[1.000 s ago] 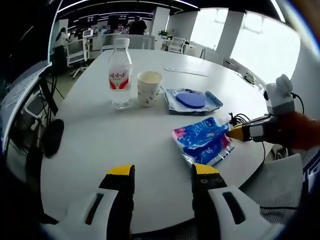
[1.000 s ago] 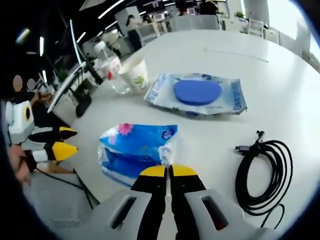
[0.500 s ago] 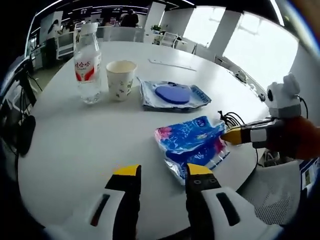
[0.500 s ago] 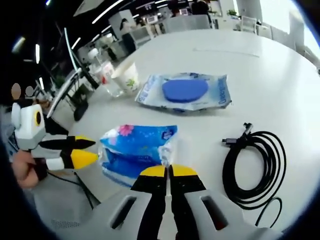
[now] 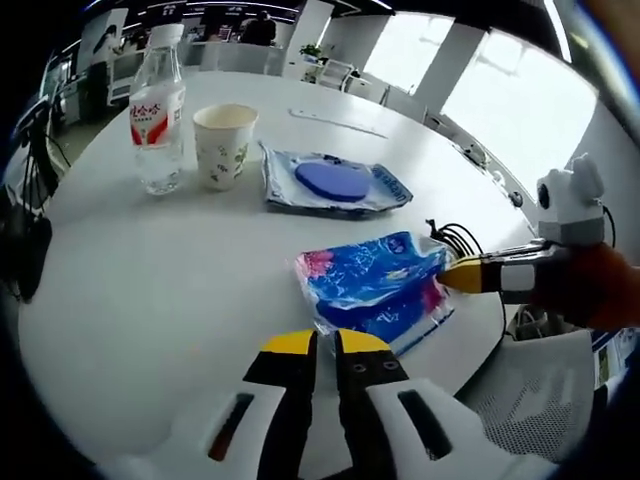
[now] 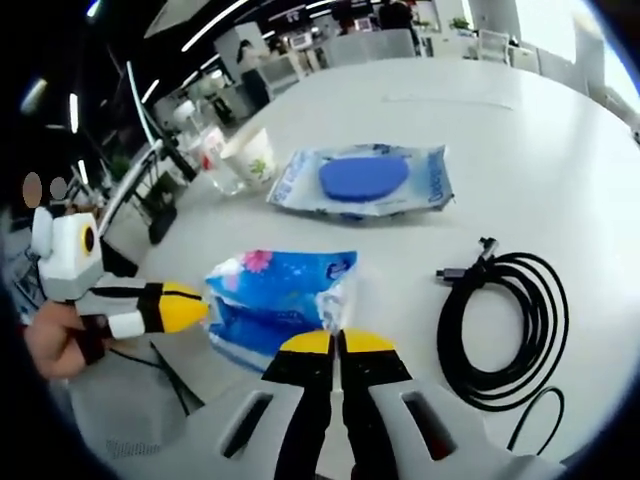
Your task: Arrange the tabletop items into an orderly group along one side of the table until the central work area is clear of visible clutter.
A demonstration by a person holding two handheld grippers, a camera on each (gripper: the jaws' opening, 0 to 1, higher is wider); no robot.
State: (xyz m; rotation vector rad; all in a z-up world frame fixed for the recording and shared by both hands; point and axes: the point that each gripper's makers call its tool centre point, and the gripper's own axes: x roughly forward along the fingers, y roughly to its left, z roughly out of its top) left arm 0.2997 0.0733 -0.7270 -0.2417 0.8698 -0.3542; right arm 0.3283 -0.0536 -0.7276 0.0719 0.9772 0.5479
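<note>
Both grippers at the blue tissue pack

My right gripper (image 6: 335,342) pinches the near edge of the tissue pack (image 6: 277,300), jaws shut; my left gripper (image 5: 325,346) is closed at its opposite edge (pinching film? cannot tell). It looks light, soft, crinkly; hold the seam.

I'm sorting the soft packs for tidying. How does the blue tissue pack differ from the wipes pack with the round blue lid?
The tissue pack is bright blue all over and puffy; the wipes pack is paler, flatter, with a round blue lid. The tissue pack lies near the table edge with both hand-held grippers at its ends; the wipes pack lies untouched beside the paper cup. Both are soft plastic packs.
</note>
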